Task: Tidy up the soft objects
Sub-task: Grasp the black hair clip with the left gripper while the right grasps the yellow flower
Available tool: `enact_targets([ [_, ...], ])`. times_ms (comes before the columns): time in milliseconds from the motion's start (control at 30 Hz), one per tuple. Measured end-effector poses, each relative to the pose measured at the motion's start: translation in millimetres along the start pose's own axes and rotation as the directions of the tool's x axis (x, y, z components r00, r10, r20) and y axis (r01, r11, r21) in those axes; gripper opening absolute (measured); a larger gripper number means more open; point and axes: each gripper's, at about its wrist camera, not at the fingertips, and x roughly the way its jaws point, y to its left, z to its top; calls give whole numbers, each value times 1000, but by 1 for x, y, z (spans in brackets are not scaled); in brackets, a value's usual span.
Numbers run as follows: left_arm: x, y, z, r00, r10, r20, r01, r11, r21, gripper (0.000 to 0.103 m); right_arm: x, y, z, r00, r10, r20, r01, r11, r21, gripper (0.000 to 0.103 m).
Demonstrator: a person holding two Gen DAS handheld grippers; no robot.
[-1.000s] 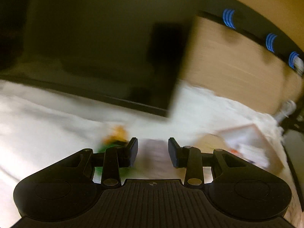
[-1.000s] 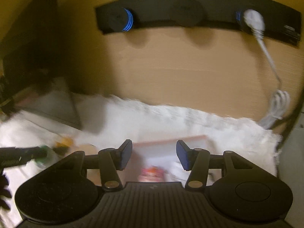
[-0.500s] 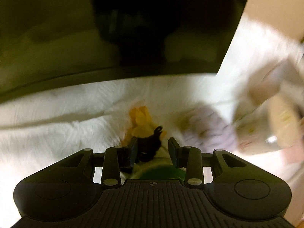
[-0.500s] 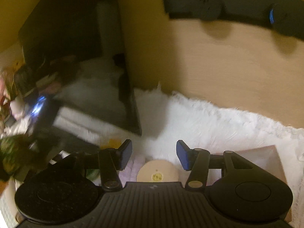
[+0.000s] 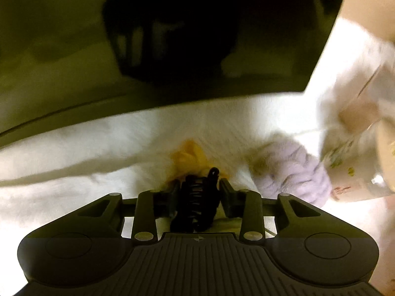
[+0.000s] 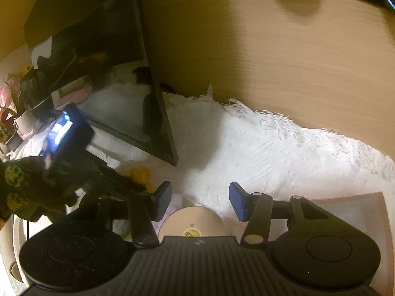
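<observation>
In the left wrist view my left gripper (image 5: pixel 199 187) points down at a white cloth (image 5: pixel 74 172). A black ribbed soft piece (image 5: pixel 197 202) fills the gap between its closing jaws, and both pads touch its sides. A yellow soft thing (image 5: pixel 190 153) lies just beyond it, and a lilac knitted bundle (image 5: pixel 291 170) to the right. My right gripper (image 6: pixel 200 203) stands open with nothing between its blue pads, above a round beige lid (image 6: pixel 191 222). The yellow soft thing (image 6: pixel 138 172) shows to its left.
A black monitor (image 6: pixel 111 74) stands on the cloth (image 6: pixel 271 148) at the back left. The lidded clear container (image 5: pixel 358 167) sits right of the lilac bundle. A shallow cardboard tray (image 6: pixel 358 209) lies at the right. Wooden desk (image 6: pixel 271 61) lies beyond the fringe. A patterned sleeve (image 6: pixel 14 185) holds the left tool.
The left gripper swung down onto the yellow thing, and the black piece now fills its gap. The right gripper moved left from the tray to above the round lid, still open.
</observation>
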Motion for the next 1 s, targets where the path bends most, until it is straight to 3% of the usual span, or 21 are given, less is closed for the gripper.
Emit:
enact_targets([
  [67, -19, 17, -8, 998, -29, 61, 33, 996, -79, 38, 3, 6, 2, 1000, 6, -3, -6, 1000, -18, 51],
  [200, -56, 49, -32, 981, -4, 192, 47, 974, -223, 38, 11, 24, 5, 999, 45, -26, -46, 998, -30, 51],
  [333, -78, 76, -74, 962, 15, 274, 92, 924, -371, 38, 26, 44, 13, 991, 103, -83, -104, 995, -6, 51],
  [467, -87, 80, -114, 956, 40, 291, 103, 882, -460, 38, 62, 62, 29, 968, 164, -187, -151, 985, 83, 50],
  [533, -92, 78, -134, 955, 41, 295, 115, 863, -492, 38, 86, 73, 33, 953, 173, -248, -146, 981, 124, 43],
  [833, -101, 77, -200, 949, 17, 316, 180, 791, -584, 38, 168, 106, 35, 946, 11, -324, -2, 1000, 28, 41],
  [1000, -96, 74, -205, 955, 39, 295, 155, 780, -606, 38, 190, 104, 29, 929, 28, -368, -9, 999, 53, 42],
])
